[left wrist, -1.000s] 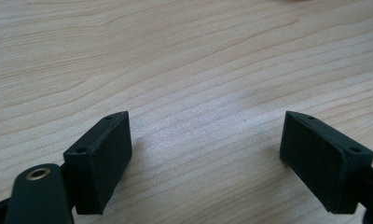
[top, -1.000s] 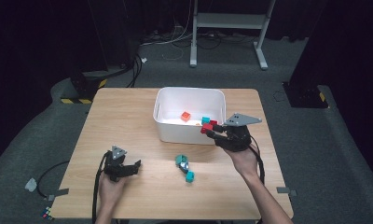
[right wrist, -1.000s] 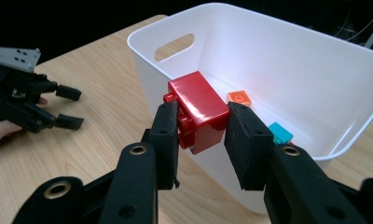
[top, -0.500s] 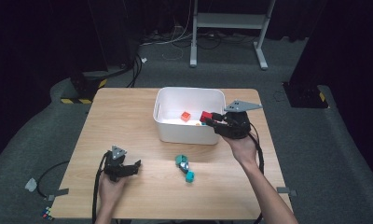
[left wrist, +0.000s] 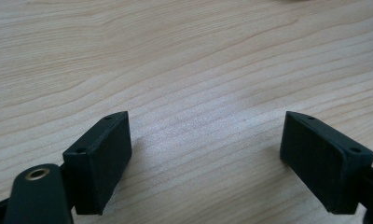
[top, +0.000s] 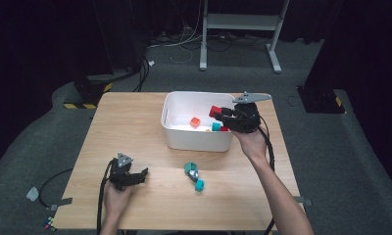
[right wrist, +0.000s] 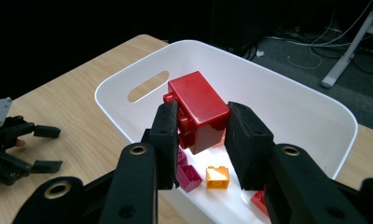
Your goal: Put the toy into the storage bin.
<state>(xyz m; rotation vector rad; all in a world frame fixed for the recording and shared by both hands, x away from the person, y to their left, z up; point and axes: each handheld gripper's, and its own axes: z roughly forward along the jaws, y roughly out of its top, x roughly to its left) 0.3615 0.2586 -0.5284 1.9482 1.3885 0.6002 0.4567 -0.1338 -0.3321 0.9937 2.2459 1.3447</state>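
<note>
Over the white bin (top: 174, 137), red block (right wrist: 198, 109) clenched in right tool (right wrist: 201, 140).

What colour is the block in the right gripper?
Red block, clearest in the right gripper view.

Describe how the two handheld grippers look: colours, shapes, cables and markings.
Both the left gripper and right gripper are black, each topped by a grey three-cornered plate and trailing a black cable. Close up, the jaws are blocky black pads with small screw holes, on arms with brass-ringed pivots. Forearms are bare.
</note>
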